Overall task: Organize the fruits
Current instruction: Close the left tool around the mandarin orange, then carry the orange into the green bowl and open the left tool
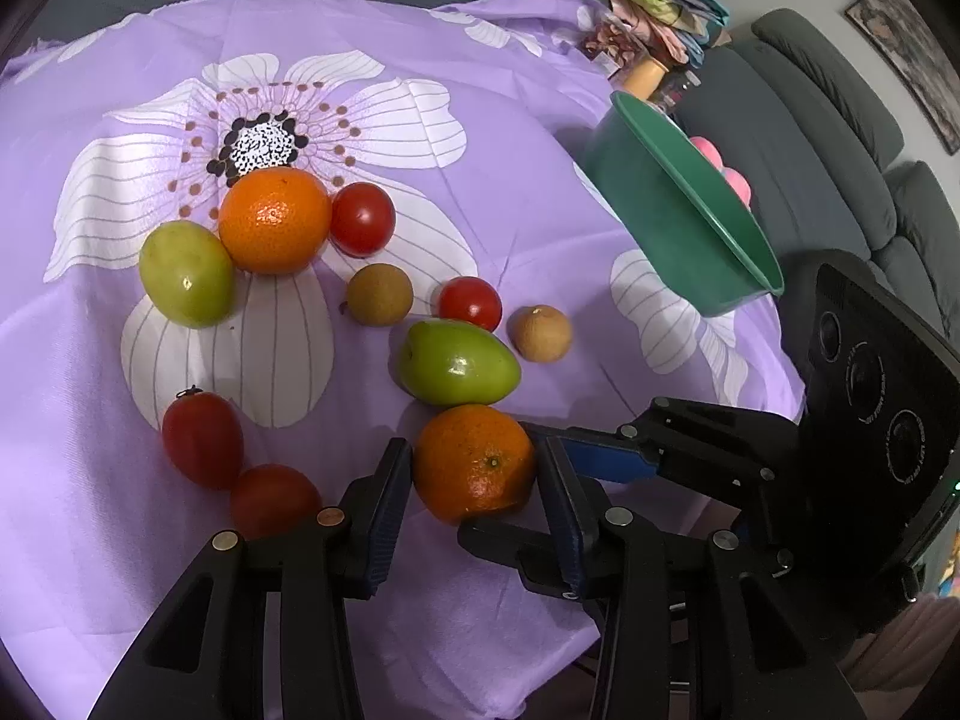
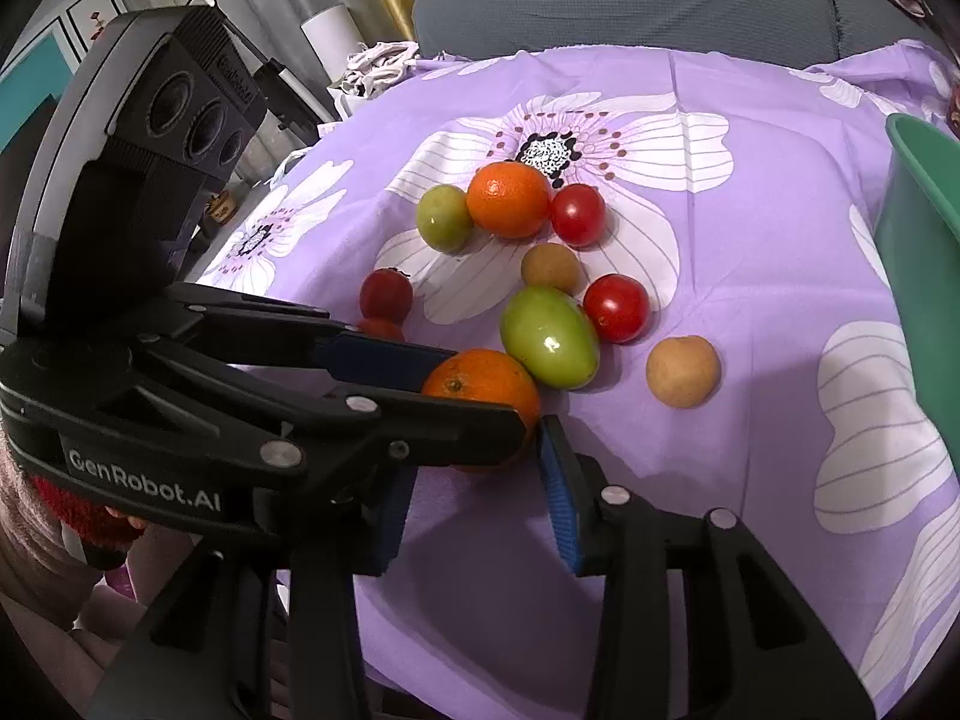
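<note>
Left wrist view: left tongs (image 1: 474, 474) straddling near orange (image 1: 474, 463) just below green fruit (image 1: 459, 362), pads beside its flanks, contact unclear. Green bowl (image 1: 678, 204) sitting far right of green fruit.

Right wrist view: right tongs (image 2: 474, 492) gaping, empty, hovering just below green fruit (image 2: 549, 337). Orange (image 2: 483, 384) looking firm, round, roll-prone; gripping across widest middle seems best.

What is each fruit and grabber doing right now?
near orange: on the cloth, between the left gripper's fingers
left gripper: open around it, grip unclear
right gripper: open, holding nothing
far orange: resting, touching a green fruit and a tomato
green fruit: lying on its side
green bowl: upright at the cloth's edge, pink things inside
</note>
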Demonstrator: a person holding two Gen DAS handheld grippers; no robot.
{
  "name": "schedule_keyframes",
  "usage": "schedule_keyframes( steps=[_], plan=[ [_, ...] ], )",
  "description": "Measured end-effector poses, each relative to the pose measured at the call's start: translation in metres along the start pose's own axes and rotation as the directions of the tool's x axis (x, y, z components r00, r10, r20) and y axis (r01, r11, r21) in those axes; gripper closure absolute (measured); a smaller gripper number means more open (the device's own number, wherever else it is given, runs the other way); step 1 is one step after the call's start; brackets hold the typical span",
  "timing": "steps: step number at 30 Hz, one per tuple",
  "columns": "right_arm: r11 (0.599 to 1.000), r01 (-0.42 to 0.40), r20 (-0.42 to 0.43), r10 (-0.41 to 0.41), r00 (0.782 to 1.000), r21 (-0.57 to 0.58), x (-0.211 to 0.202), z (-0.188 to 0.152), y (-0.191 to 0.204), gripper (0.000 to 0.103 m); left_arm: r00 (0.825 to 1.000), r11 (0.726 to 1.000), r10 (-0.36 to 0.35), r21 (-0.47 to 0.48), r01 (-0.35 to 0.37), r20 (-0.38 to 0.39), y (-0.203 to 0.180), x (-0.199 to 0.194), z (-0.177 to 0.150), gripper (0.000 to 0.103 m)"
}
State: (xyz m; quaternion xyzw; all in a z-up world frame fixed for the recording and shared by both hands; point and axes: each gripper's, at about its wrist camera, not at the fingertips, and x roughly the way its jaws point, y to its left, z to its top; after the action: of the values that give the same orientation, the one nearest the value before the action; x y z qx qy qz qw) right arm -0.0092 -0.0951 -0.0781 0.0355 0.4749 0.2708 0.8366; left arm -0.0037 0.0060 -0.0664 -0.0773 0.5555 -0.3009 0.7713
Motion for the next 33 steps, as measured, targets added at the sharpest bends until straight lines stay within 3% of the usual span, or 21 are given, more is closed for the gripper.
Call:
schedule_keyframes(
  steps=[12, 23, 33],
  plan=[
    [0.998, 0.061, 0.138, -0.062, 0.988, 0.009, -0.046, 0.013, -0.011, 0.064, 0.998, 0.993, 0.011, 0.116, -0.018, 0.066, -0.044, -0.017, 0.027, 0.061],
    [0.981, 0.179, 0.273, -0.194, 0.942, 0.077, -0.107, 0.026, -0.053, 0.064, 0.994, 0.964, -0.029, 0.268, 0.000, 0.104, -0.113, -0.007, 0.080, 0.061],
    [0.953, 0.248, 0.296, -0.291, 0.910, 0.175, -0.126, 0.028, -0.099, 0.064, 0.994, 0.941, -0.095, 0.330, 0.072, 0.054, -0.150, 0.024, 0.116, 0.061]
  ],
)
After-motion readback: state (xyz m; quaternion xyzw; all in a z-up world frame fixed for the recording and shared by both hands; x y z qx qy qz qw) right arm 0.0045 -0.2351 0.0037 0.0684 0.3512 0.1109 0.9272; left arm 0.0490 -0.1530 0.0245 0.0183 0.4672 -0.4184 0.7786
